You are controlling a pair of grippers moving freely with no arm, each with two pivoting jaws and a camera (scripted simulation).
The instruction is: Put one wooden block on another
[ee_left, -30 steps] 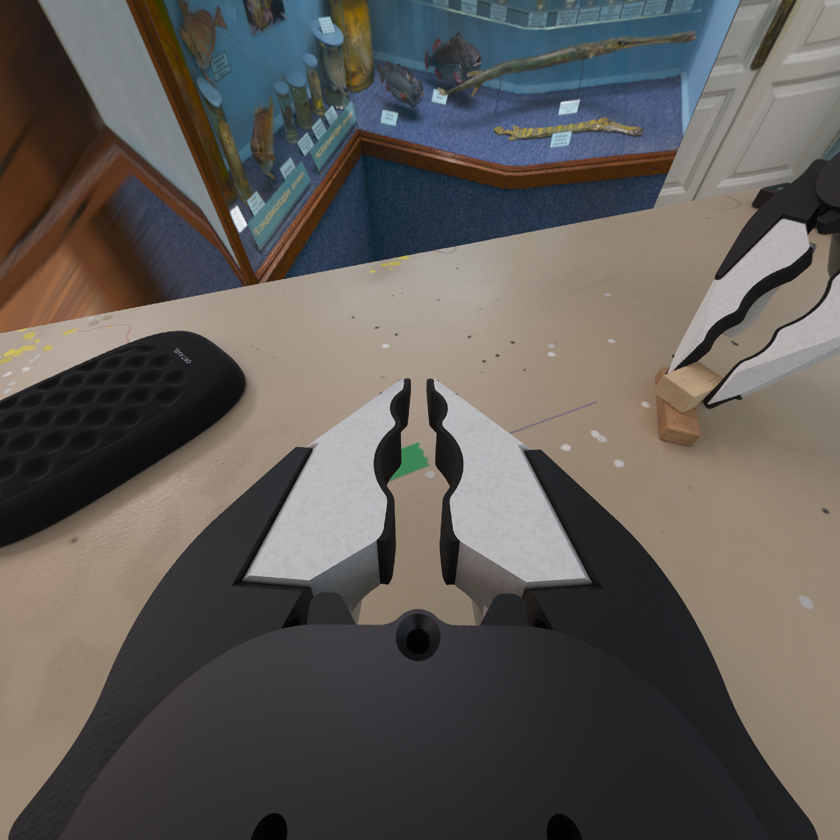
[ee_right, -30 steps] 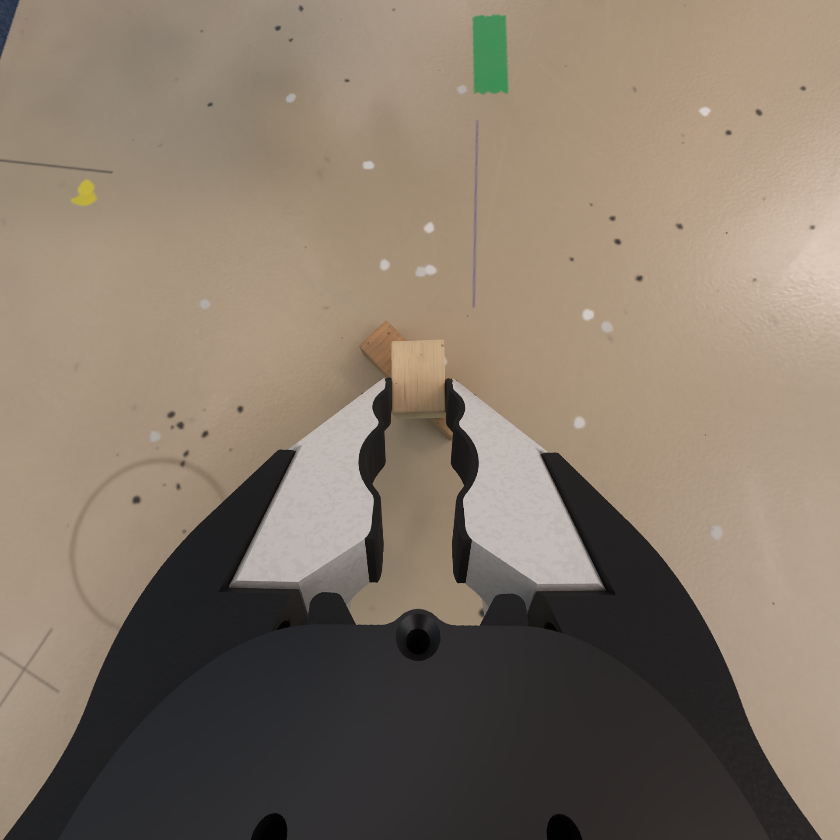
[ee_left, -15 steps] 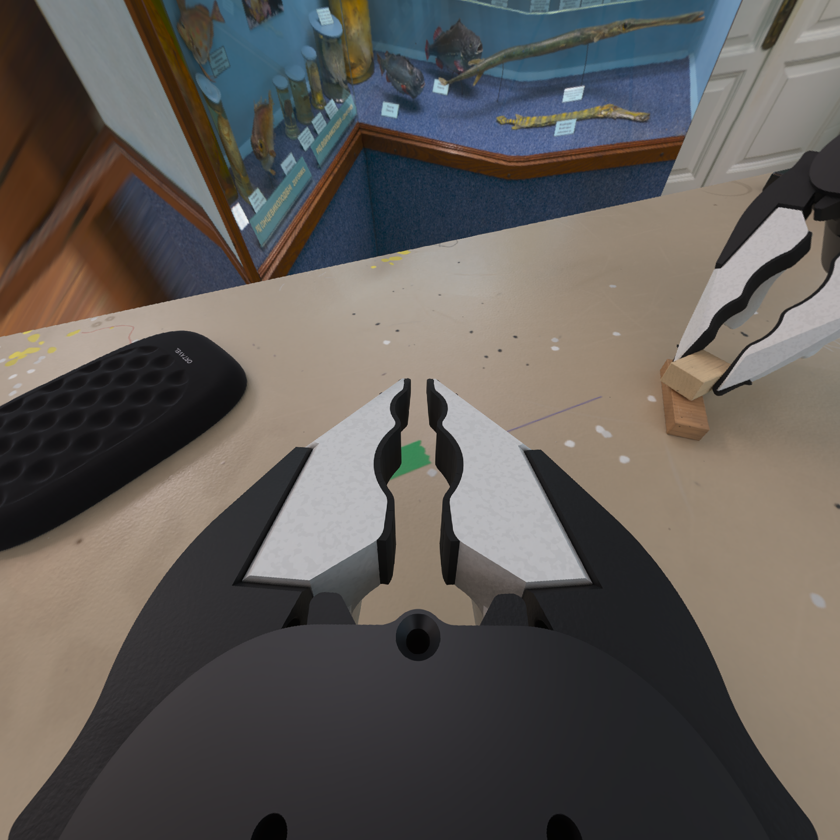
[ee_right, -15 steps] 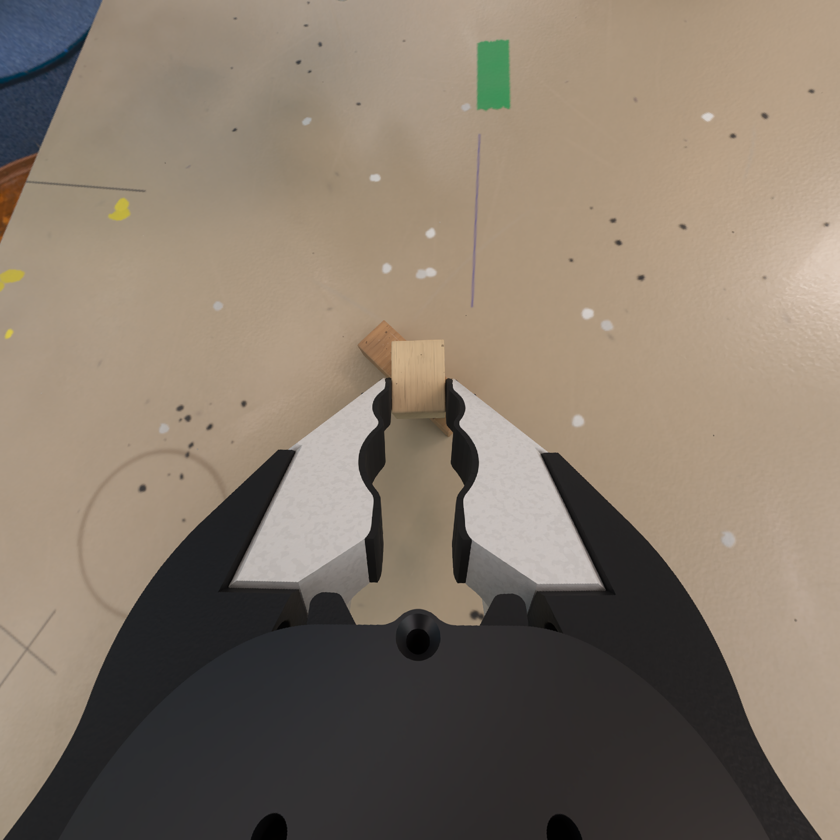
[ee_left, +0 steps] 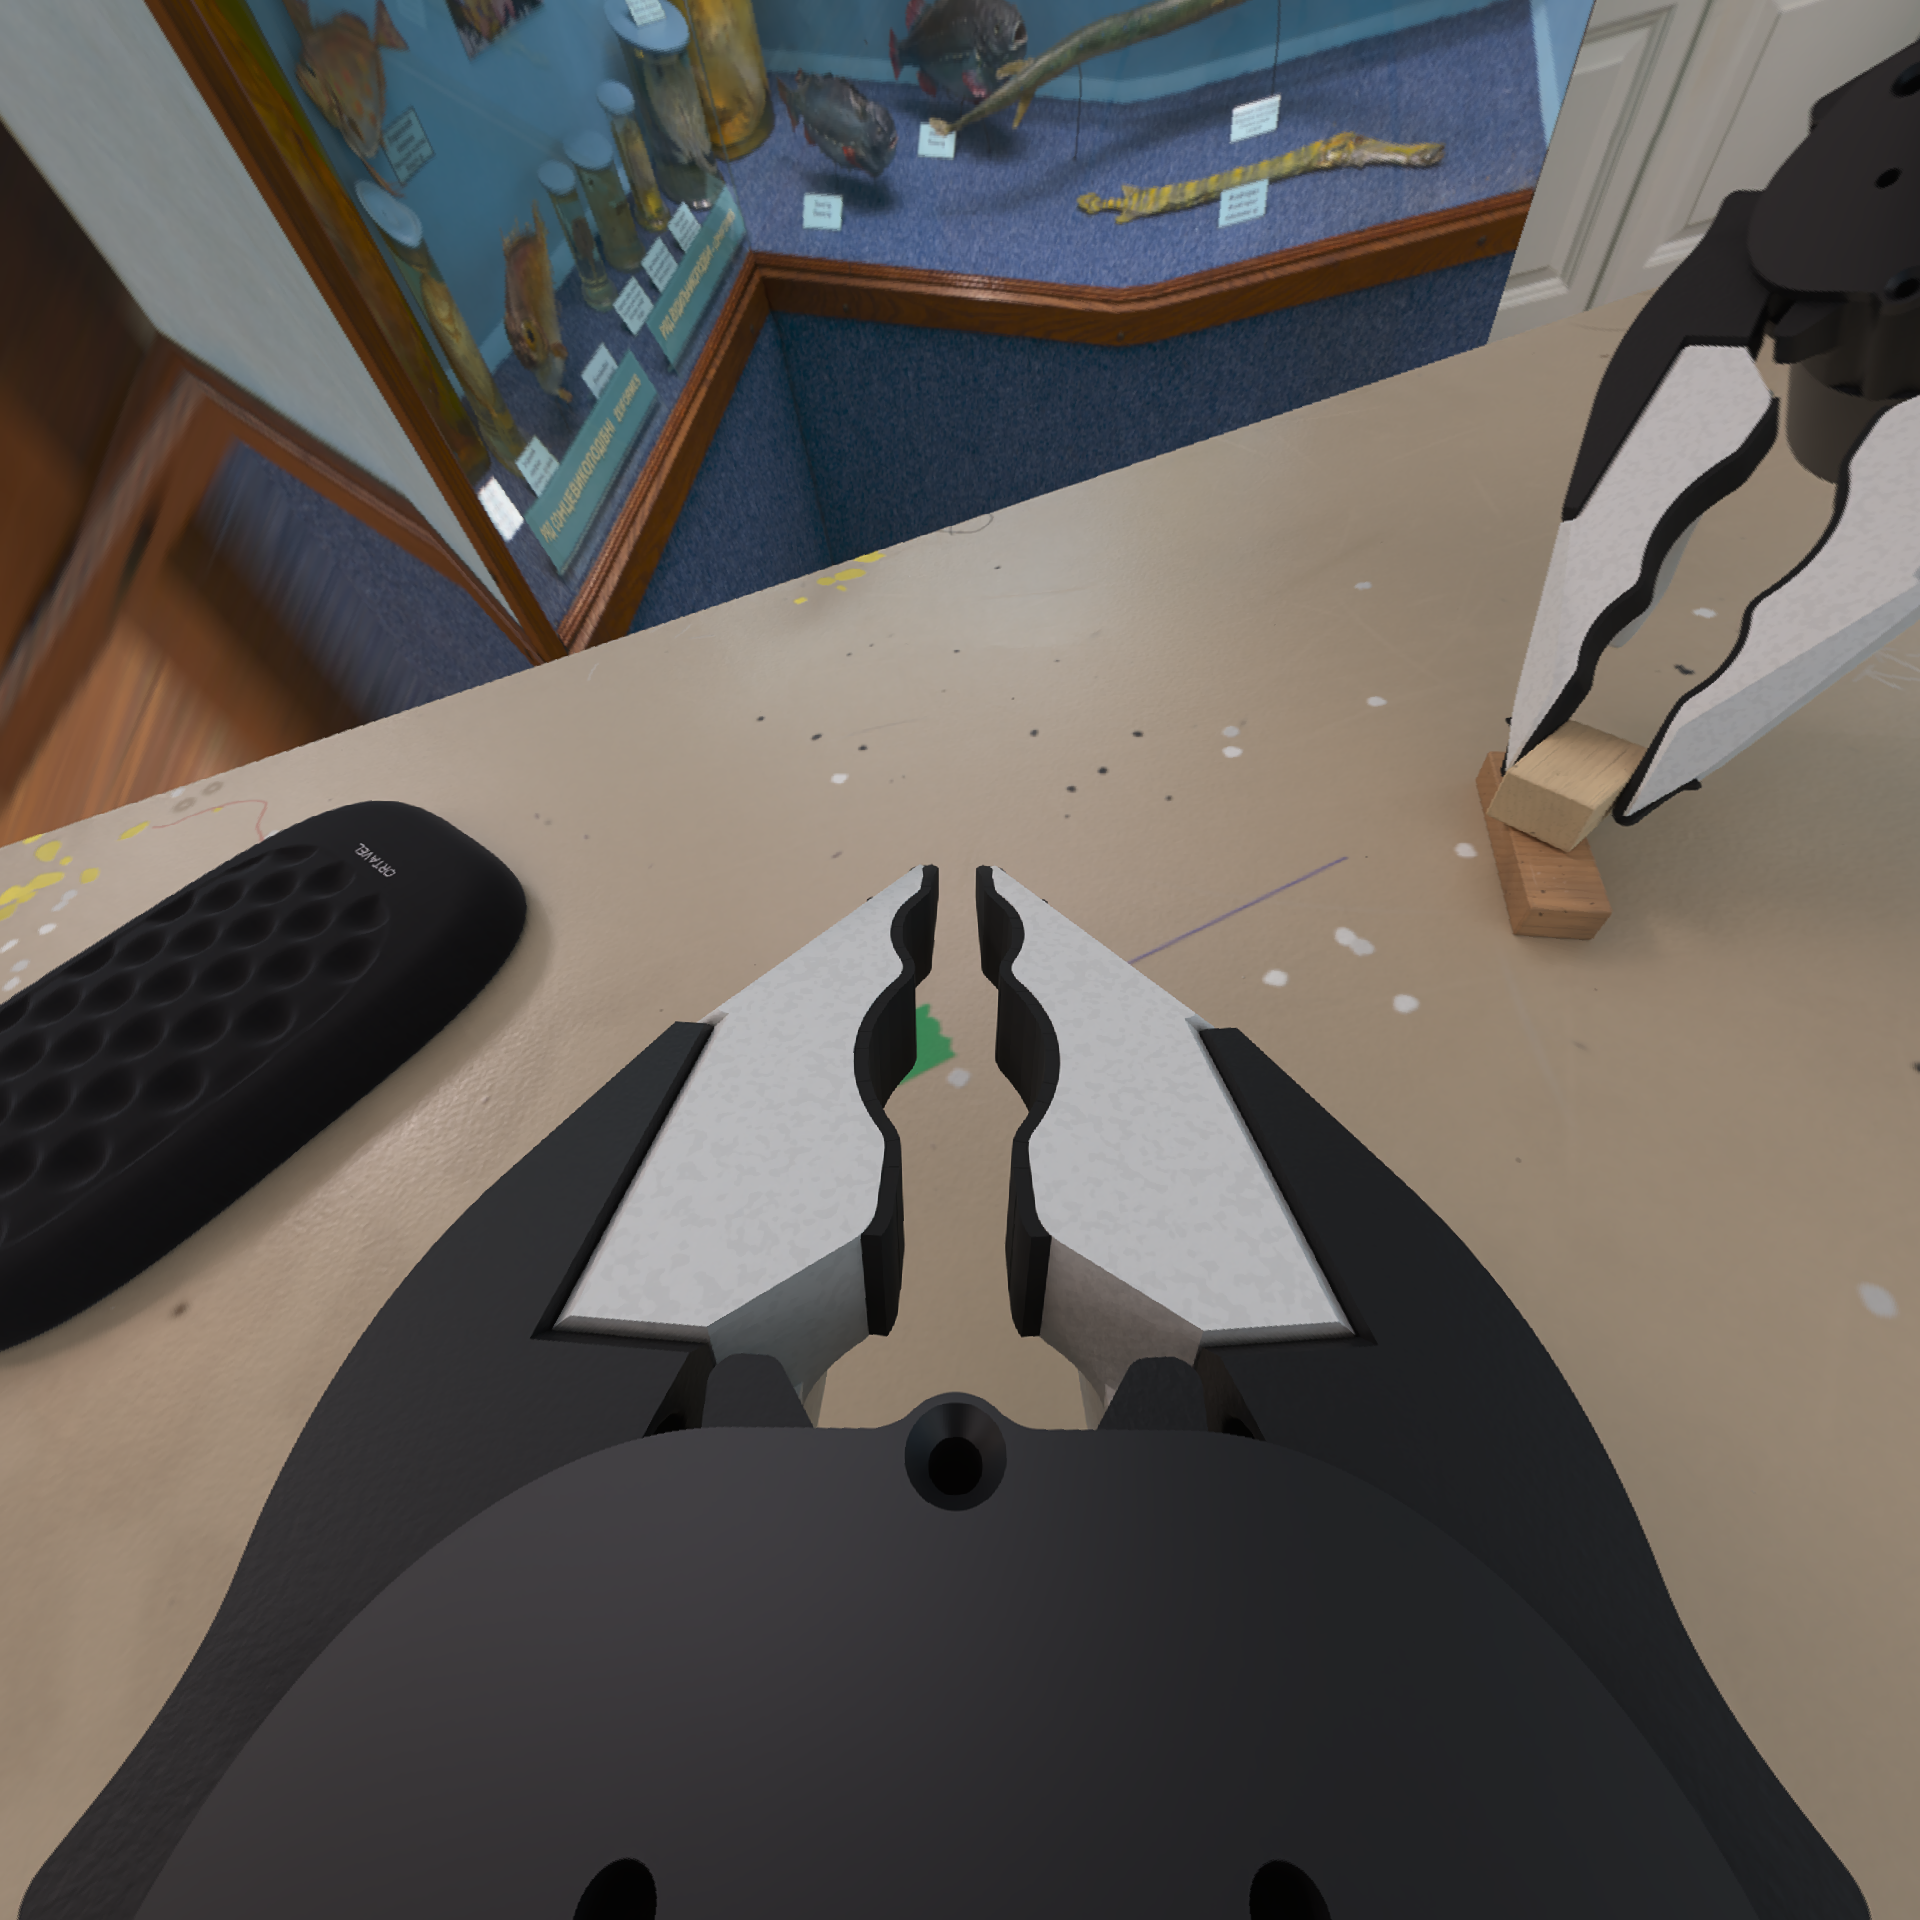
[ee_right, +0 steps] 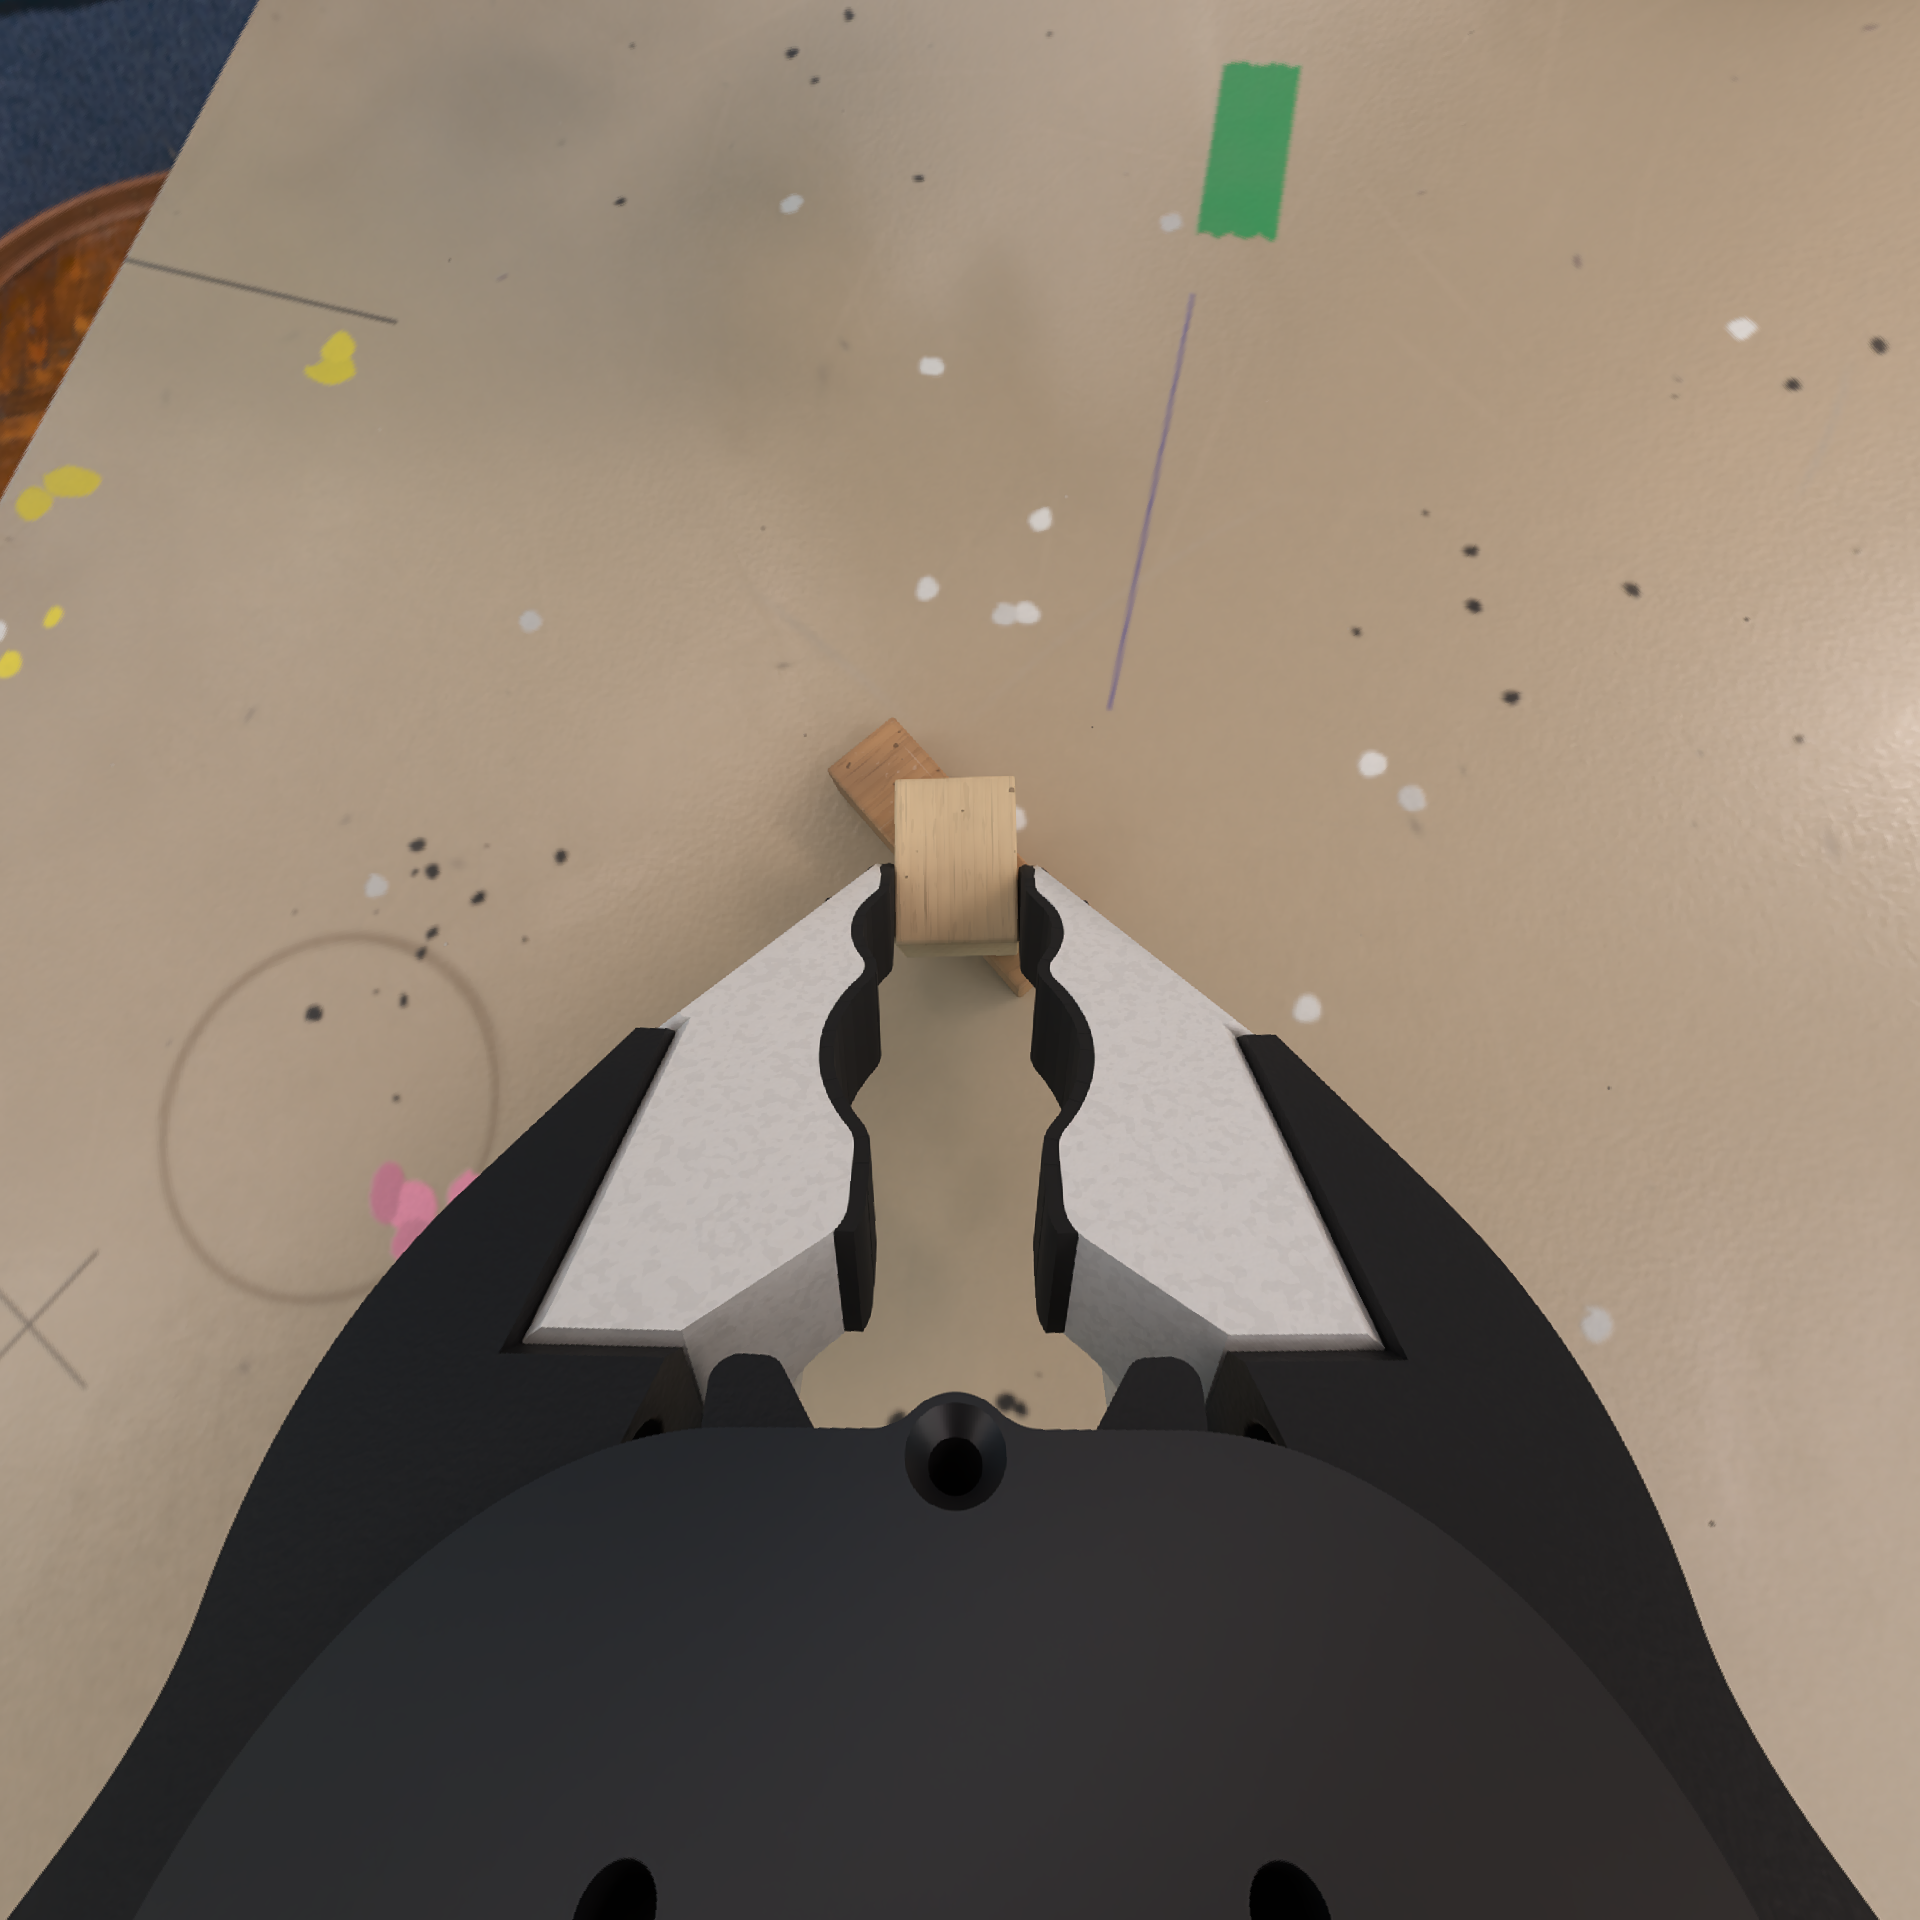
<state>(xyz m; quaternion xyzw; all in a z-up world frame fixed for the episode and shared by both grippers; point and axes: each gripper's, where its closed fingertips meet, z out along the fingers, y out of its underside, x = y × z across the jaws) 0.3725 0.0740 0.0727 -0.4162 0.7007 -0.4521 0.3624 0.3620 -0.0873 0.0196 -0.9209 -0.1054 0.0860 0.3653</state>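
While the pale block sits between the right jaws, the scene reads as follows.

Right gripper (ee_right: 956, 883): jaws closed on the pale wooden block (ee_right: 954, 860), one fingertip on each of its side faces; in the left wrist view this gripper (ee_left: 1579, 774) comes down steeply from about 1 o'clock.

Pale wooden block: in the left wrist view (ee_left: 1562, 795) it is tilted, its lower edge touching the top of the darker block; whether it rests there fully cannot be told. In the right wrist view its slightly longer side runs toward 12 o'clock.

Darker wooden block (ee_right: 883, 764): lies flat on the surface beneath the pale one; its long axis runs from about 10 o'clock to 4 o'clock in the right wrist view, crossing the pale block at an angle. One end shows beyond the pale block, the other peeks out by the right fingertip. In the left wrist view (ee_left: 1548, 888) its near end sticks out toward 5 o'clock.

Left gripper (ee_left: 956, 883): jaws nearly closed, a narrow gap between the tips, gripping nothing, hovering over the surface well apart from both blocks.

Surface (ee_left: 1143, 686): tan, speckled with paint spots.

Green tape (ee_right: 1247, 151): at 1 o'clock of the blocks in the right wrist view, its long side toward 12.

Black wrist rest (ee_left: 208, 1049): at 9 o'clock of the left gripper.
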